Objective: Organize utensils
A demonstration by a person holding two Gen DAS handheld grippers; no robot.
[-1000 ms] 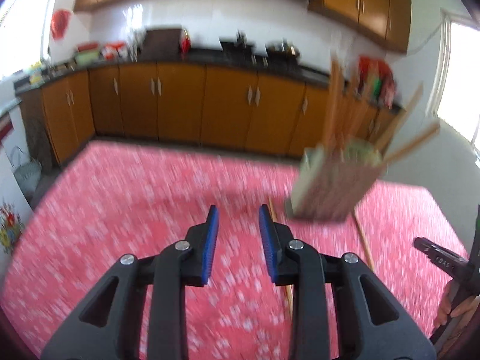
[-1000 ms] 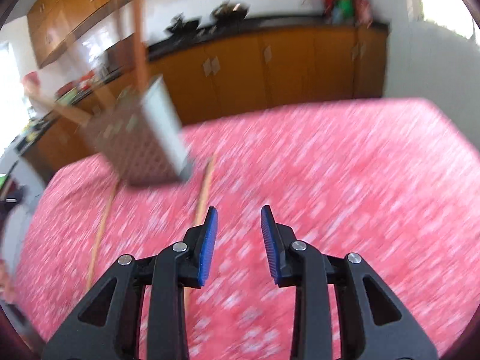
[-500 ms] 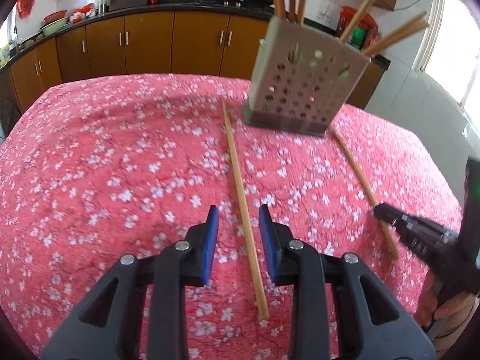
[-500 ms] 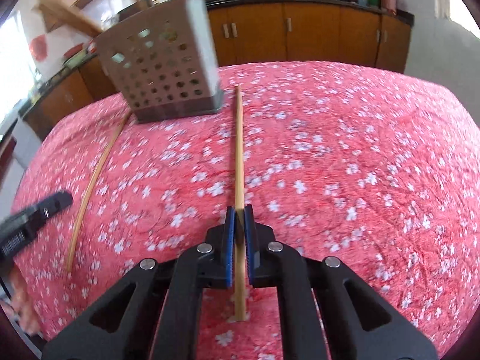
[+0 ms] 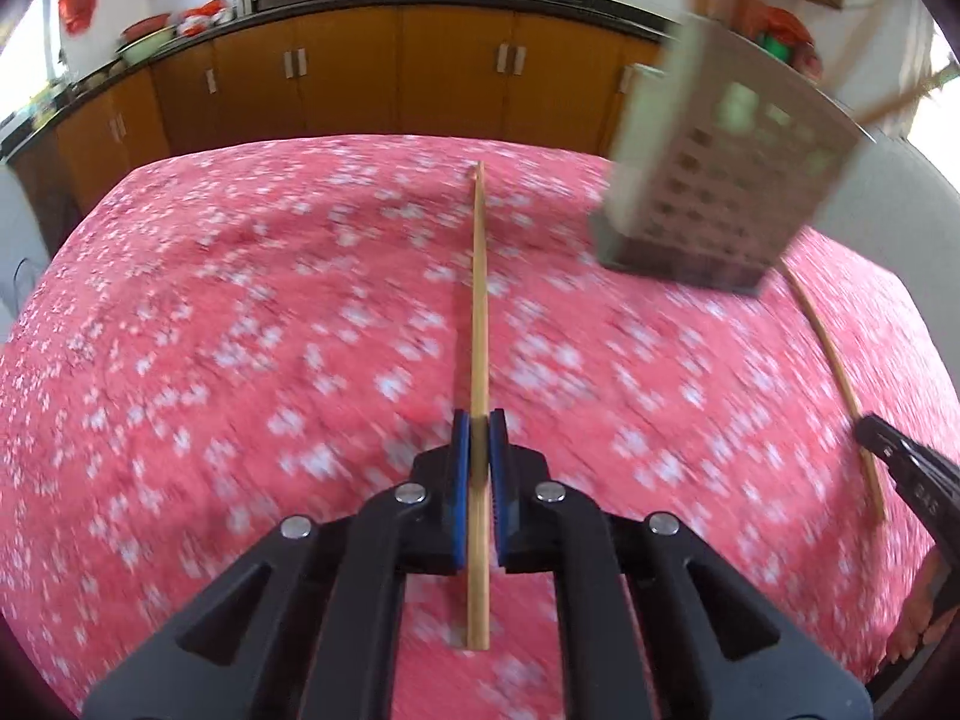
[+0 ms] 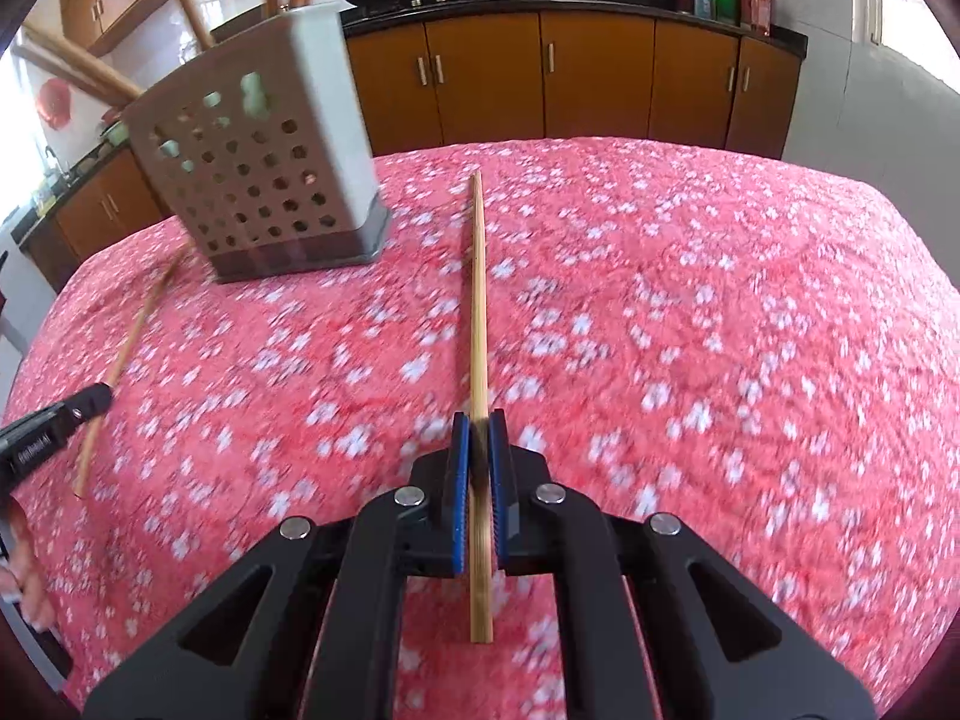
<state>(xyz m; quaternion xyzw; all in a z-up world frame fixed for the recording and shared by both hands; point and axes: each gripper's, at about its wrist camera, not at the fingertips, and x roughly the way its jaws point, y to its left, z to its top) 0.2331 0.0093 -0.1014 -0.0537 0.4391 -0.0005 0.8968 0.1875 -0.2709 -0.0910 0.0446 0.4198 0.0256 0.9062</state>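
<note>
Gripping 1 chopstick each, the left hand-held gripper (image 5: 478, 423) and right hand-held gripper (image 6: 478, 423) pinch near the butt ends, so the left stick (image 5: 479, 300) and right stick (image 6: 478, 300) point forward, likely for dropping into the holder (image 6: 264, 162). The holder stands toward the far edge of the surface (image 6: 750, 312); open cloth all round gives room to swing.

White lettering sits on the side of the right gripper (image 5: 918, 480) at the left wrist view's edge, too blurred to read. Same with the left gripper (image 6: 45, 438) in the right wrist view: a printed mark, illegible.
</note>
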